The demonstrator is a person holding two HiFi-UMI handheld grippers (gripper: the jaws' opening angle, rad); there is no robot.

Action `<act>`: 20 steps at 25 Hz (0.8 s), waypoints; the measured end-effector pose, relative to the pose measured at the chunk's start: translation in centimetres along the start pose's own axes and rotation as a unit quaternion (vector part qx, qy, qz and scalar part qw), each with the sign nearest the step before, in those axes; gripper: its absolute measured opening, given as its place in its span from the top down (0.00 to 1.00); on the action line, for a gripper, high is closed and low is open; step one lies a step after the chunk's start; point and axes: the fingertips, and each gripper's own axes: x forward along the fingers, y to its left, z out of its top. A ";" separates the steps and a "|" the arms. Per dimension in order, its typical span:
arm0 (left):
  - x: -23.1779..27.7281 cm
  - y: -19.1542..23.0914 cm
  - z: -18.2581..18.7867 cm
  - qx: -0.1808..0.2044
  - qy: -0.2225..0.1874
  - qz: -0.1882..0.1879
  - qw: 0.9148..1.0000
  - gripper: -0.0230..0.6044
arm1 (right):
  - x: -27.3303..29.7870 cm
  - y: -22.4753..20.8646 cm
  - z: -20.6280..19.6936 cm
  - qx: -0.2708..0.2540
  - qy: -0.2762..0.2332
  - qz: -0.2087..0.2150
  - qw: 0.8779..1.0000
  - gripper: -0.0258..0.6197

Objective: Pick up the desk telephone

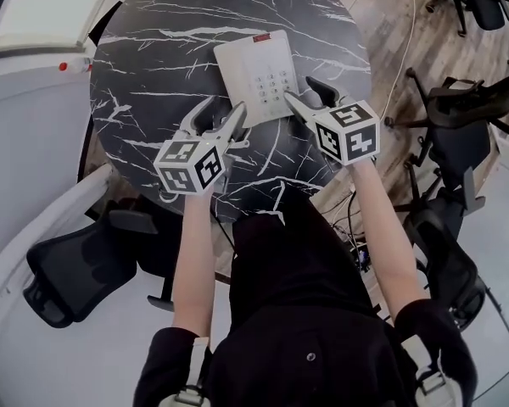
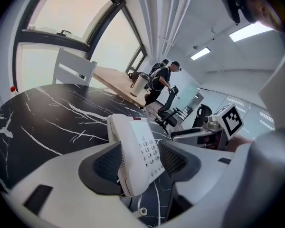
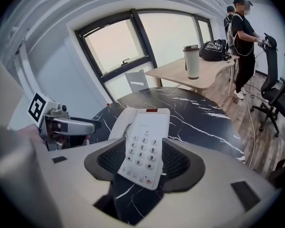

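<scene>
A white desk telephone (image 1: 259,75) with its handset along its left side lies flat on the round black marble table (image 1: 153,58). My left gripper (image 1: 221,108) is open at the phone's near left corner. At the near right corner my right gripper (image 1: 301,90) is open as well. Seen from the left gripper view, the telephone (image 2: 137,151) shows between the spread pads, and they do not press on it. The right gripper view shows the same thing, with the keypad end of the telephone (image 3: 145,146) in the gap. A bit of coiled cord (image 2: 138,212) shows below it.
Black office chairs stand by the table at the left (image 1: 76,270) and right (image 1: 458,125). Cables run over the wooden floor (image 1: 407,49). A wooden table with a tall tumbler (image 3: 192,61) and a bag stands beyond, with people (image 3: 242,32) beside it.
</scene>
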 end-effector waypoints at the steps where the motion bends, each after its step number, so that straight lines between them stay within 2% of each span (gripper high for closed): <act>1: 0.4 0.1 -0.3 -0.002 0.007 -0.006 1.000 0.53 | 0.4 -0.2 -0.2 0.001 0.004 -0.001 1.000 0.60; 9: 2.8 1.2 -2.2 -0.025 0.039 -0.027 0.999 0.45 | 2.8 -1.1 -1.6 0.007 0.028 0.002 1.000 0.57; 20: 5.1 3.1 -2.9 -0.076 0.027 -0.031 0.996 0.37 | 5.5 -1.4 -2.5 0.002 0.056 0.005 0.998 0.53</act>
